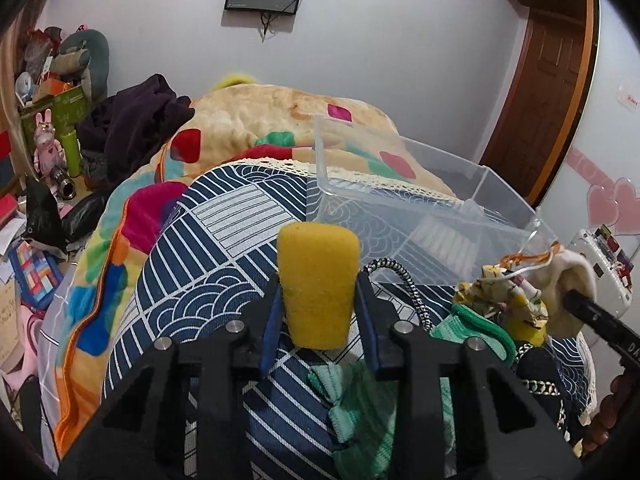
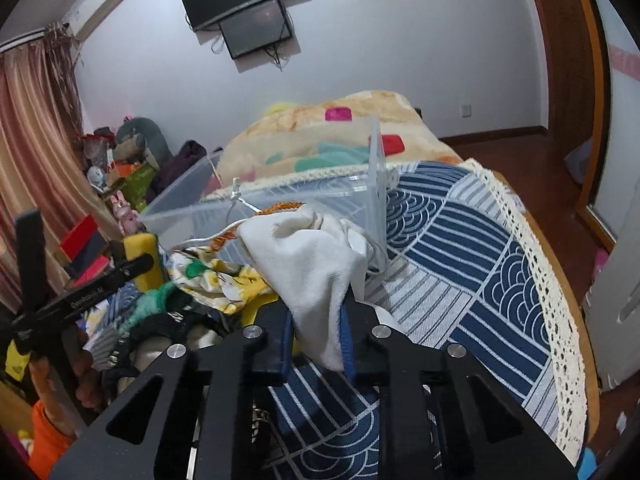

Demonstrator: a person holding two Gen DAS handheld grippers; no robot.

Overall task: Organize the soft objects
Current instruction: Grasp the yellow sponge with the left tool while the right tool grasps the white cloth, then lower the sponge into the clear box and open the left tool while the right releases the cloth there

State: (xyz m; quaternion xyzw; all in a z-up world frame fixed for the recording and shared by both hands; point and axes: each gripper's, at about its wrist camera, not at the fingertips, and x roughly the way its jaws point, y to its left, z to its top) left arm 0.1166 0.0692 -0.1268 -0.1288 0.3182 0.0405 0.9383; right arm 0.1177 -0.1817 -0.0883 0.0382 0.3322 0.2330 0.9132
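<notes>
Left hand-held gripper (image 1: 319,296): both blue-padded fingers pressed against the sides of a yellow sponge (image 1: 318,284), which stands upright between them, lifted above the bed cover. The same sponge shows in the right wrist view at far left, just beside the clear box.

Right hand-held gripper (image 2: 316,332): fingers drawn narrow on a white cloth pouch (image 2: 308,264), gripped at its lower end; the pouch bulges upward and leans against the near wall of the clear plastic box (image 2: 264,200). A white drawstring and orange thread run from the pouch mouth.

Clear plastic box: open-topped, sitting on the blue-and-white patterned cover (image 2: 460,264) with lace edging, spread over the bed. In the left wrist view it lies beyond and to the right of the sponge.

Loose pile between the 2 grippers: a yellow floral fabric piece (image 2: 216,276), a green knitted item (image 1: 476,328), a black item with white chain print (image 1: 538,376), and a black-and-white braided cord (image 1: 400,276).

Beyond the cover: a multicoloured plush blanket (image 1: 256,116) on the bed, dark clothing (image 1: 136,120) heaped to its left. 2 dark screens (image 2: 248,12) on the wall.
</notes>
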